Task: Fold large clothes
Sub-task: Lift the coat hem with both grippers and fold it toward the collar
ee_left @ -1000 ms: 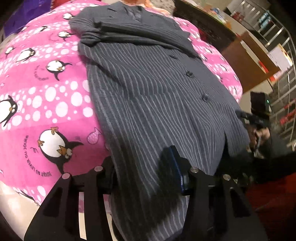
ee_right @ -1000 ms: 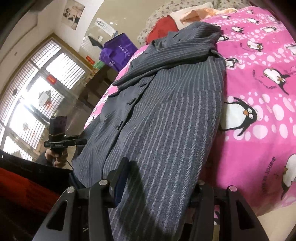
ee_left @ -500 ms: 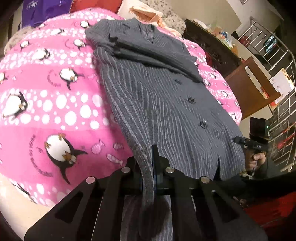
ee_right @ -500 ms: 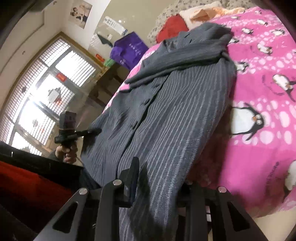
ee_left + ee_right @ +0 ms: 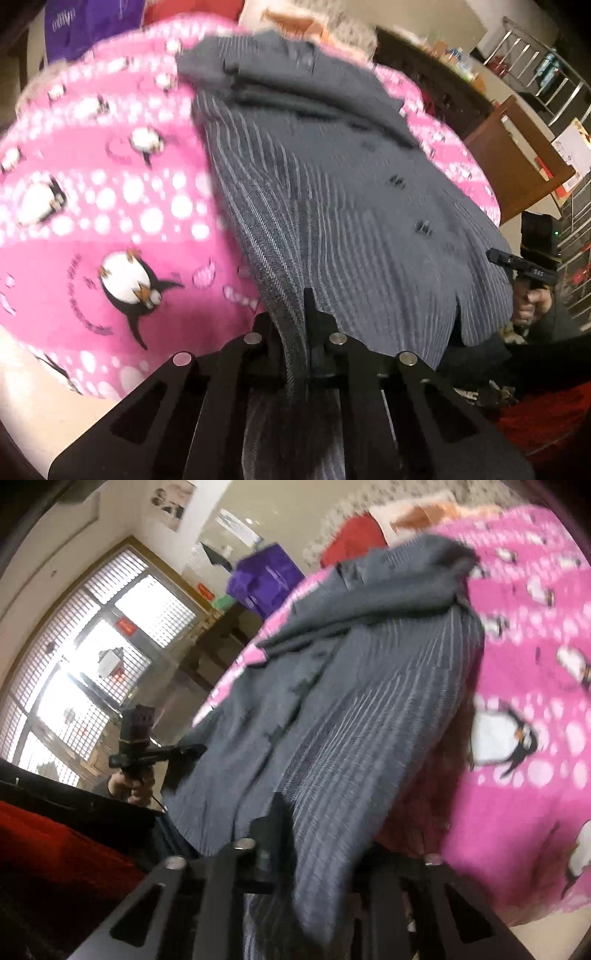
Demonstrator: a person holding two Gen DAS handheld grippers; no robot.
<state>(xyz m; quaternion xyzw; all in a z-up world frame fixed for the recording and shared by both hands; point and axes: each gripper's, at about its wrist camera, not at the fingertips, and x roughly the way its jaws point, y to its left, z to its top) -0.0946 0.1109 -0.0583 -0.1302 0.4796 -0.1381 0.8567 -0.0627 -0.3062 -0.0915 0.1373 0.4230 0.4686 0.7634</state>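
jacket: grey pinstriped jacket point(image 5: 343, 206) lies front-up on the pink penguin bedspread point(image 5: 110, 206), collar end far from both cameras, hem end hanging off the near edge of the bed
sleeves: folded across the chest near the collar (blurred in both views)
buttons: two dark buttons point(image 5: 423, 227) visible down the front placket in the left view
left gripper: left gripper point(image 5: 301, 332) closed, jaws pinching a bunched fold of the jacket's hem edge; fabric runs up from between the jaws toward the bed
right gripper: right gripper point(image 5: 314, 842) has jacket hem draped over and between its fingers; right-side finger hidden under cloth, so I can't tell whether it's clamped or just under the fabric
cross-view: right gripper also shows in the left view at the jacket's far hem corner, held by a hand point(image 5: 532, 306); the left gripper shows the same way in the right view, touching the jacket's edge
hem: lifted off the bedspread at the near end in both views, pulled into ridges toward the left gripper
bedspread: pink with white dots and penguins, exposed on both sides of the jacket
background: purple bag point(image 5: 266, 579) and red item point(image 5: 354, 539) beyond the collar end, window point(image 5: 92, 657) on the right view's left side, wooden board point(image 5: 517, 166) past the bed in the left view
image quality: heavy blur on both
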